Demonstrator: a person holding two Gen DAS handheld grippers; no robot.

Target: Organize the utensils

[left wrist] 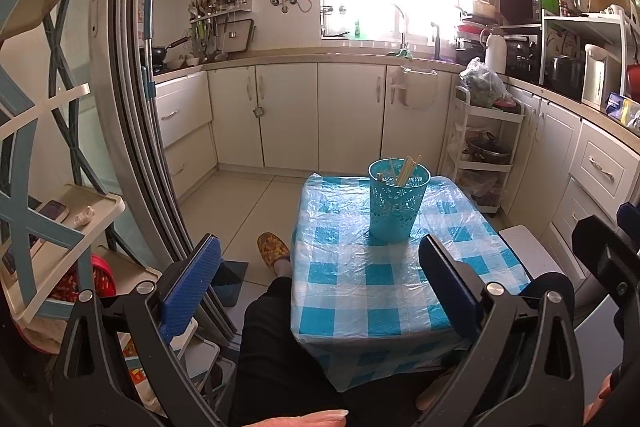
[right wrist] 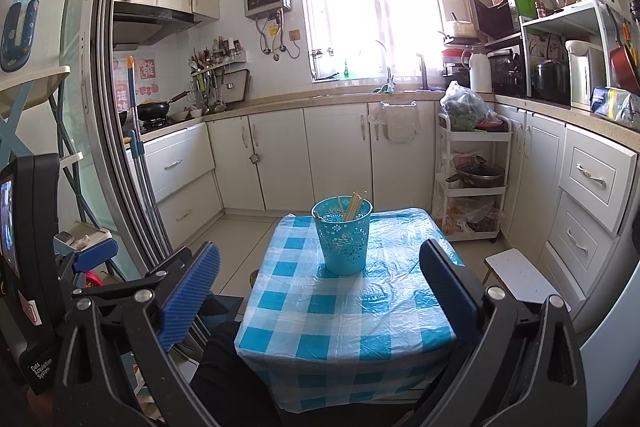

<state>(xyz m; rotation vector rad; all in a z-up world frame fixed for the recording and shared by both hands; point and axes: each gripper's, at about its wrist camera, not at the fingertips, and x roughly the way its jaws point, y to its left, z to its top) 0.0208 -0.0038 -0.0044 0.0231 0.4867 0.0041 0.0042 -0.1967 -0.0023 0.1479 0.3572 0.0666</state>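
Now both claws, left gripper and right gripper, gape empty above the table; chopsticks stand in the blue cup

Black linkage frames on left gripper and right gripper, silver round screw heads at the pivots. Ribbed blue pads on the fingers. Black trousers, yellow patterned slipper. White "Data Acquisition System" lettering on a black housing.
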